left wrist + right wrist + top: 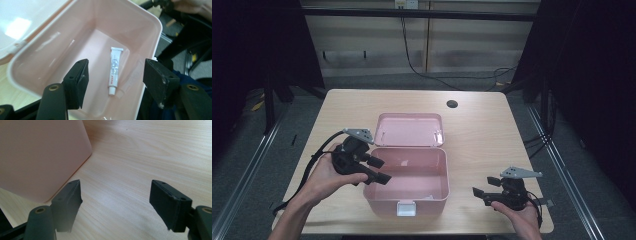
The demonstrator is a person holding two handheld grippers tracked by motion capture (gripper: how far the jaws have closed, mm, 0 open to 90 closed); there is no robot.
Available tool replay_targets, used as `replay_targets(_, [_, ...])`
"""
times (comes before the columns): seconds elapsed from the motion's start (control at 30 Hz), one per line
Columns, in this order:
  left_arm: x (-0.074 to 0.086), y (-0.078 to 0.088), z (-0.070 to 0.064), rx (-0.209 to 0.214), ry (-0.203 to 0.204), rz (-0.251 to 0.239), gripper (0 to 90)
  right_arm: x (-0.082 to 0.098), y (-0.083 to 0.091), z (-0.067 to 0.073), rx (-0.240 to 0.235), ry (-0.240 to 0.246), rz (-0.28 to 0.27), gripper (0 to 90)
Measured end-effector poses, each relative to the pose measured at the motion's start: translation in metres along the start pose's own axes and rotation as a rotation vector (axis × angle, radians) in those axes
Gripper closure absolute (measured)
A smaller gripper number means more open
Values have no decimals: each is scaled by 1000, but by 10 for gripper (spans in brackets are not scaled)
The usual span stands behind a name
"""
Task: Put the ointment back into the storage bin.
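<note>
An open pink plastic box (446, 175) stands mid-table with its lid (409, 129) folded back. In the left gripper view a small white tube (114, 70) with red print lies flat on the floor of the box (125, 22). My left gripper (381, 170) hovers over the box's left rim and points into it. Its jaws (116, 66) stand open above the tube, with nothing between the pads. My right gripper (483, 186) is held low over the table to the right of the box. It is open and empty (116, 187), and the box's outer wall (37, 157) is close at its left.
The box carries a white latch (406, 208) on its front wall. A round cable hole (452, 104) sits near the table's far edge. Bare wooden tabletop (150, 150) spreads right of the box. Dark floor and metal rails surround the table.
</note>
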State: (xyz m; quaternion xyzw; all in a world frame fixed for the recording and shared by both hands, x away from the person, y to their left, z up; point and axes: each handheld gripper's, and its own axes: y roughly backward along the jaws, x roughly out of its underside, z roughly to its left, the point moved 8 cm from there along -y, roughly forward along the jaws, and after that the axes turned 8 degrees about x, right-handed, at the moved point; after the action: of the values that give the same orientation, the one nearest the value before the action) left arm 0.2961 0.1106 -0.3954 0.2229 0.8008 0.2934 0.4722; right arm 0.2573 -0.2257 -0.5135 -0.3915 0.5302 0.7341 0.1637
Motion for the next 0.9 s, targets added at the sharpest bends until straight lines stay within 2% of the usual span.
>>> replay_targets(0.03, [3, 3, 2, -27, -15, 12, 400, 0, 0, -1, 2, -1, 0, 253])
replay_targets(0.1, [8, 8, 3, -35, -15, -6, 406, 0, 0, -1, 2, -2, -2, 253])
replay_targets(0.17, [11, 13, 4, -37, -3, -25, 358, 0, 0, 0, 2, 0, 1, 253])
replay_targets(0.23, [17, 19, 8, -47, 21, -48, 332, 0, 0, 0, 1, 2, 2, 253])
replay_targets(0.3, [19, 21, 10, -47, 27, -62, 322, 0, 0, 1, 0, 0, 1, 253])
replay_targets(0.37, [25, 29, 14, -57, 71, -100, 307, 0, 0, -1, 5, -3, 0, 253])
replay_targets(0.4, [25, 29, 14, -57, 71, -100, 295, 0, 0, -1, 5, -3, 0, 253])
replay_targets(0.43, [29, 33, 12, -45, 70, -125, 292, 0, 0, -1, 5, -3, 0, 253])
replay_targets(0.5, [33, 36, 13, -49, 77, -141, 282, 0, 0, -1, 5, -3, 1, 253])
replay_targets(0.53, [33, 36, 13, -49, 77, -141, 281, 0, 0, -1, 5, -3, 1, 253])
replay_targets(0.57, [39, 37, 17, -66, 80, -140, 275, 0, 0, -1, 7, -4, 1, 253])
replay_targets(0.63, [44, 38, 18, -49, 90, -152, 200, 0, 0, -1, 6, -4, -3, 253])
replay_targets(0.7, [48, 40, 20, -52, 91, -154, 235, 1, 0, -1, 8, -5, -1, 253])
replay_targets(0.9, [67, 38, 29, -74, 103, -145, 219, 1, 0, -1, 7, -3, -2, 253])
